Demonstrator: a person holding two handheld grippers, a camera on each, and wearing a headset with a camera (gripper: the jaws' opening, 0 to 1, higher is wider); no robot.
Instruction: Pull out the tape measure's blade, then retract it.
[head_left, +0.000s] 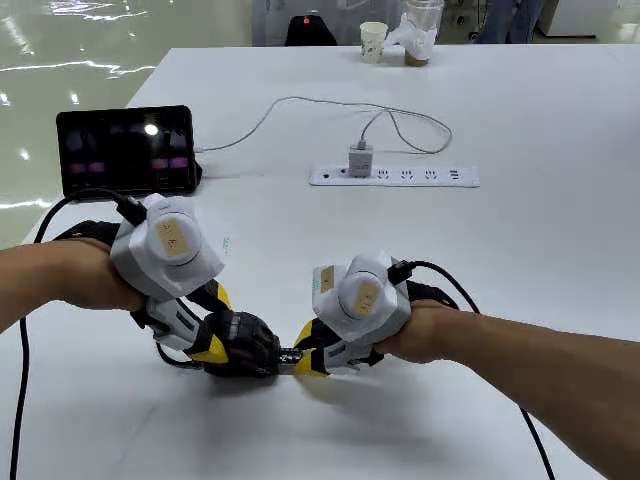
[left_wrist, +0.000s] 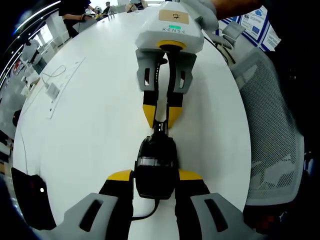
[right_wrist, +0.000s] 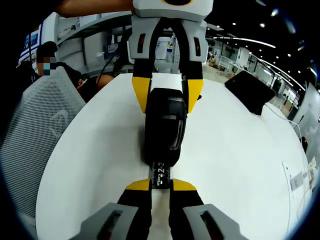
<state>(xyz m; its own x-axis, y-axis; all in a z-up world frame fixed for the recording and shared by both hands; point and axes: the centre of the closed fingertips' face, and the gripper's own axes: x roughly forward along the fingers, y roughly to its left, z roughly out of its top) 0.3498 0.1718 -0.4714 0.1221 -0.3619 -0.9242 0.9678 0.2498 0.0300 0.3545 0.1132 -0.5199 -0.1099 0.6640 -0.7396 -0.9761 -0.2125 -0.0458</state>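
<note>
Both grippers sat low over the white worktop.
The left gripper fingers clamped the tape measure; at its 3 o'clock, the right gripper fingers pinched the barely drawn blade.

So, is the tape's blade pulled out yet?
Barely out: a short numbered stretch of blade shows between the black case and the right tongs pinching it.

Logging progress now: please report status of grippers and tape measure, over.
Left gripper shut on tape measure. Right gripper shut on blade, barely pulled out. Tablet, power strip well apart.
</note>
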